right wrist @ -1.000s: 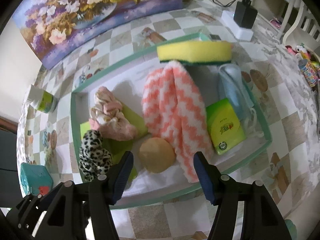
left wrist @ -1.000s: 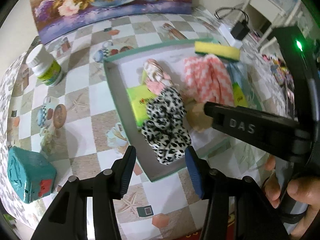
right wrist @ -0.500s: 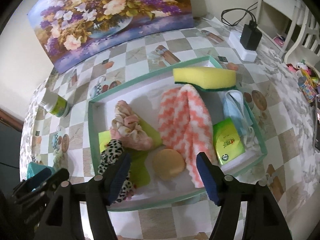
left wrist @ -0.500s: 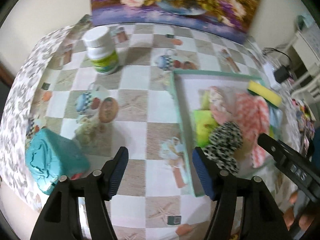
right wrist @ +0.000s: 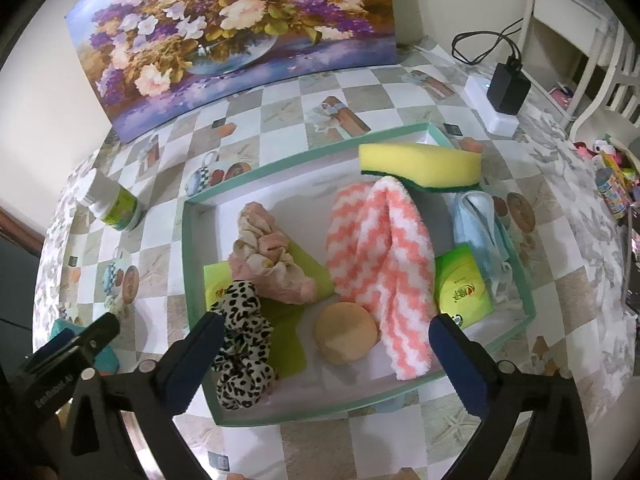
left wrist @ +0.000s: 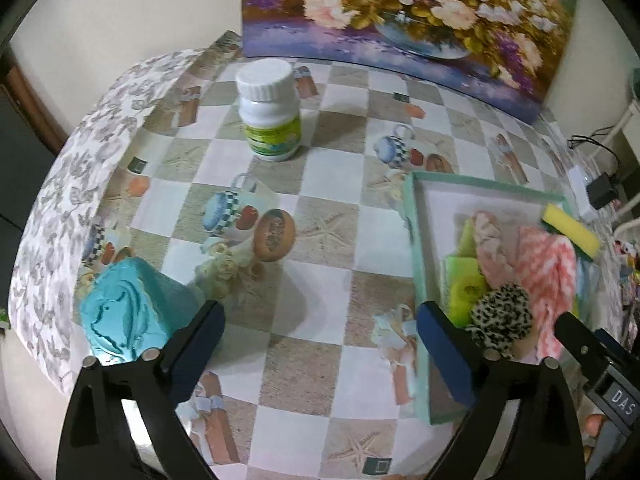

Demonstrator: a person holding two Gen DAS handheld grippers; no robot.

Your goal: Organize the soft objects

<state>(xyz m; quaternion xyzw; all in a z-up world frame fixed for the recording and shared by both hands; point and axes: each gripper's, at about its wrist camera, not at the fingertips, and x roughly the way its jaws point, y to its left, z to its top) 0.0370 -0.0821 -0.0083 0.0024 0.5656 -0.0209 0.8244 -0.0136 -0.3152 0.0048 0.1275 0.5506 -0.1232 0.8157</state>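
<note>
Both claws, the left claw (left wrist: 320,324) and the right claw (right wrist: 326,330), are opening wide and hold nothing. A second ago the left claw was over the leopard scrunchie (right wrist: 242,344); now it has swung toward the teal squishy toy (left wrist: 120,312), likely next for the green tray (right wrist: 196,256).

A white pill bottle (left wrist: 270,114) (green label) stands before a flower painting (left wrist: 408,12).

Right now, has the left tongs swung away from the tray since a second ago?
Yes. The left tongs now frame bare tablecloth, jaws opening and empty; the tray has slid to the right edge of that view, and the teal box sits nearer.
</note>
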